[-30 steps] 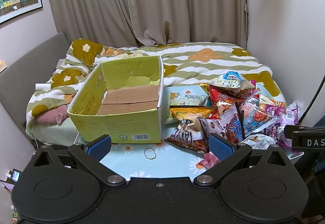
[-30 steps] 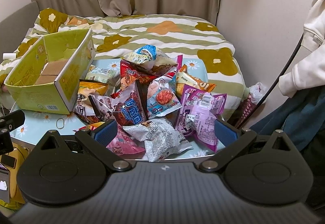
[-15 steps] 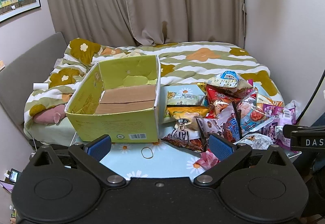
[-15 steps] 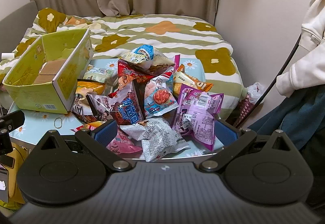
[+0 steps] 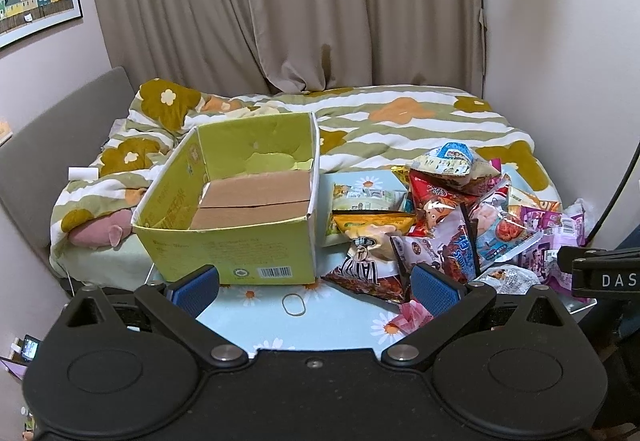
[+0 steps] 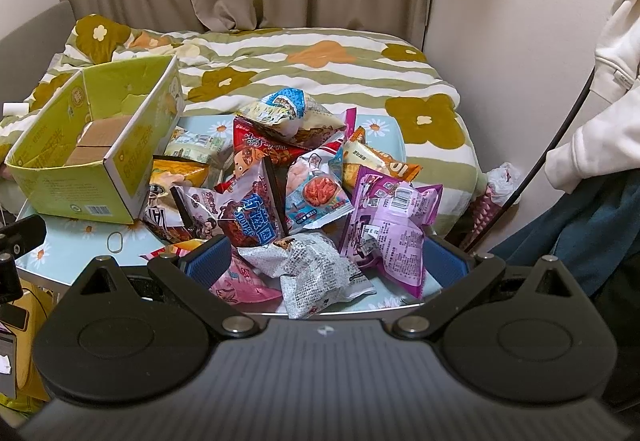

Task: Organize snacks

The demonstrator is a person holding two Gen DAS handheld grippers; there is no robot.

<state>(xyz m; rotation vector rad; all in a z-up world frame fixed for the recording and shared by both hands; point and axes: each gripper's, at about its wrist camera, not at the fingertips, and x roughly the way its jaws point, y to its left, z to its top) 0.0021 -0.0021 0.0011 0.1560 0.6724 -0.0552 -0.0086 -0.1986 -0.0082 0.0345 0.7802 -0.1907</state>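
From the left wrist, the left tool [image 5: 315, 287] hangs with its blue-padded fingers spread wide and empty above the near edge of the pale blue daisy-print desk [image 5: 344, 325]. The open yellow-green cardboard box [image 5: 236, 217] stands just ahead of it, slightly to its left, and a thin rubber band [image 5: 294, 304] lies on the desk between the fingers. The heap of crinkly snack packets [image 5: 448, 217] lies ahead to the right. From the right wrist, the right tool [image 6: 326, 265] is likewise wide and empty, the heap directly ahead; a silver-grey crumpled packet [image 6: 316, 269] lies between its fingers, a purple packet [image 6: 390, 229] near the right finger, the box well off to the left.
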